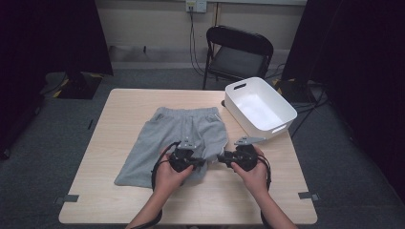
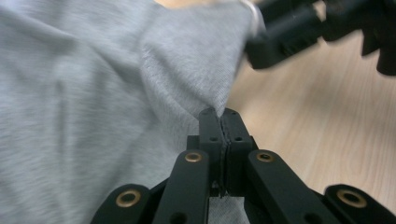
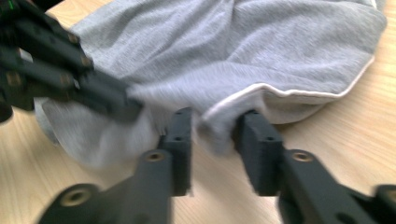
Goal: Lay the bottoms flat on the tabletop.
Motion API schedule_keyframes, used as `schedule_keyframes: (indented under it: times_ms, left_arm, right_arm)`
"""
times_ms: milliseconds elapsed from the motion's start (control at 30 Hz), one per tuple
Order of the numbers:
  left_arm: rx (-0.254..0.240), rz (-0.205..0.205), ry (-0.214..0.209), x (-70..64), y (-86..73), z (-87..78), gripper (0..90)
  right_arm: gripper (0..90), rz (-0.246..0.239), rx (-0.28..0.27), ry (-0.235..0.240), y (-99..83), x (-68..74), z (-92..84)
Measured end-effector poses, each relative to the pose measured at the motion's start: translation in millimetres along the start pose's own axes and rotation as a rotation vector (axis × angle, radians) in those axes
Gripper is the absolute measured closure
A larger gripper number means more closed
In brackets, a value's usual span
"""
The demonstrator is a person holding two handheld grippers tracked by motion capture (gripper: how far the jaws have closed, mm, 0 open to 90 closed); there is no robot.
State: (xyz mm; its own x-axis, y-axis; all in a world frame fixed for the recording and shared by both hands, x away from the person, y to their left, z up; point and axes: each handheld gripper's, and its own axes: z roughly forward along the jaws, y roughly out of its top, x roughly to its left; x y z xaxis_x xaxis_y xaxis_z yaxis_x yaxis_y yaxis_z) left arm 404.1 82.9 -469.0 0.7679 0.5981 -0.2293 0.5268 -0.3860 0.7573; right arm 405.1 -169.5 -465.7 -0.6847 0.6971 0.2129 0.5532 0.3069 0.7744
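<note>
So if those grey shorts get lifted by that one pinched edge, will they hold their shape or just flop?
Probably flop: the grey shorts already bunch into soft folds where the left gripper is shut on the hem. They look like light jersey knit, so likely easy to lift. The rest would probably drag across the table rather than slide freely.

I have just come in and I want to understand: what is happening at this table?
A person works on grey shorts spread on a wooden table, with a hand-held gripper in each hand. The left gripper has its jaws shut on a fold of the fabric near the hem. The right gripper is beside it, jaws apart, with a bit of the hem between them but not pinched. A white bin stands at the table's far right corner.
</note>
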Motion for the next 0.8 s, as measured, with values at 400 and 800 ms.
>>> schedule_keyframes:
  times_ms: [400,800]
  left_arm:
    - [-0.030,-0.063,0.082,23.1,-1.8,-7.3,89.0]
    - [-0.018,-0.108,0.119,38.9,-17.5,-5.7,87.8]
  right_arm:
    - [59.9,-0.024,0.045,0.028,-15.4,4.9,11.8]
    - [57.4,-0.040,0.058,0.048,-13.2,12.3,32.9]
